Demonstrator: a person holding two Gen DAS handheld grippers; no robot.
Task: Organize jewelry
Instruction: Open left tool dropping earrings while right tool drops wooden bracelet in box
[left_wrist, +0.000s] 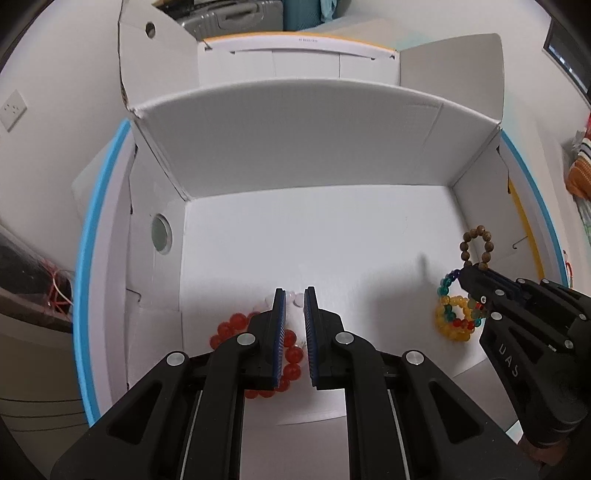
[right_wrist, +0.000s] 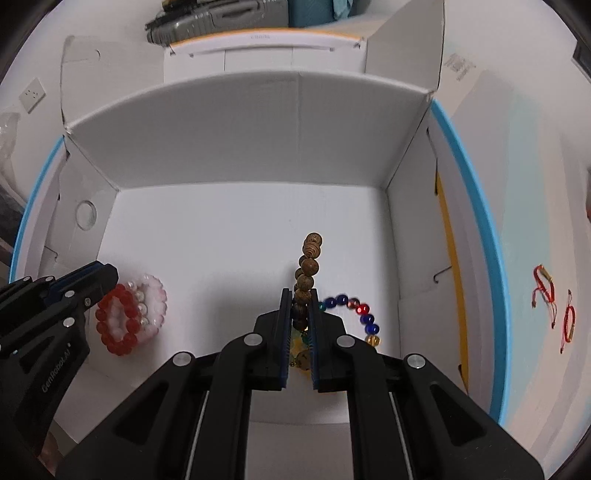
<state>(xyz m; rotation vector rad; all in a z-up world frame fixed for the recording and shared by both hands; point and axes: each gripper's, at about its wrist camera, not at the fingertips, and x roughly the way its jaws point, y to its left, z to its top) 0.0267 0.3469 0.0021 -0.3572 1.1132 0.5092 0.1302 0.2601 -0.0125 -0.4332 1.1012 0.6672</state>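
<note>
My right gripper (right_wrist: 299, 295) is shut on a brown wooden bead bracelet (right_wrist: 309, 258) and holds it upright inside the white cardboard box (right_wrist: 229, 147). Under it lie a multicoloured bead bracelet (right_wrist: 364, 314) and a yellow bead bracelet (left_wrist: 456, 330). My left gripper (left_wrist: 294, 295) stands narrowly parted and empty over a red bead bracelet (right_wrist: 114, 321) and a pink and pearl bracelet (right_wrist: 153, 306) at the box's left. The wooden bracelet (left_wrist: 476, 243) and the right gripper (left_wrist: 467, 275) also show in the left wrist view.
Two red cord bracelets (right_wrist: 545, 284) (right_wrist: 569, 321) lie on the table right of the box, outside the blue-rimmed tray (right_wrist: 491, 258). The box flaps stand up at the back and right. Suitcases (right_wrist: 218, 14) stand behind.
</note>
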